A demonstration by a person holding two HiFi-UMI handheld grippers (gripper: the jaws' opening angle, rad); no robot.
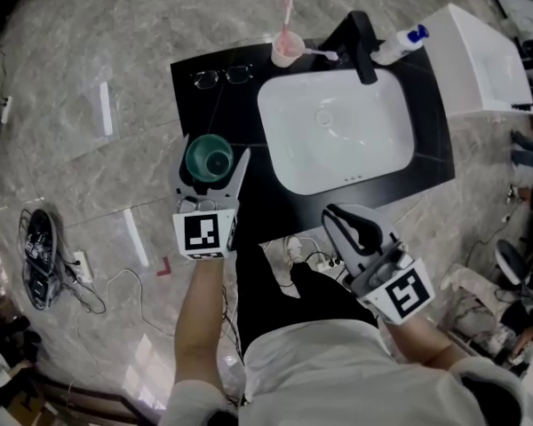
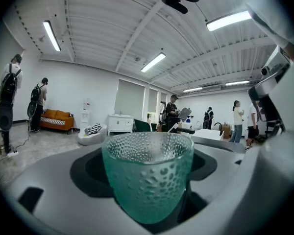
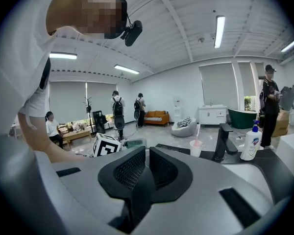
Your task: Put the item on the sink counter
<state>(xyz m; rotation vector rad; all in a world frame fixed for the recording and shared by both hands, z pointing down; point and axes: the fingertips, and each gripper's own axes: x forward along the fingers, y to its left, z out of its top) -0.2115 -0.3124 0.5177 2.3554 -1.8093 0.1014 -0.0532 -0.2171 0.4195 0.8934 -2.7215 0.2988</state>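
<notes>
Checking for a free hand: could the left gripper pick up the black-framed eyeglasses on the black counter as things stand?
Probably not: the left gripper is shut on a green dimpled glass cup, though the counter towards the eyeglasses looks bare.

Pebbled translucent green glass cup (image 2: 148, 175), glossy black counter (image 1: 215, 112), smooth white basin (image 1: 377, 127), polished grey stone-look floor (image 1: 62, 140)

two cups (one green cup (image 1: 209, 158), one pink cup (image 1: 286, 50)), one pair of glasses (image 1: 220, 76), one soap bottle (image 1: 398, 46), one faucet (image 1: 362, 47), one sink (image 1: 373, 140)

Grey, black-padded left claw (image 1: 211, 156) and right claw (image 1: 331, 210) — white shirt (image 1: 338, 371).
</notes>
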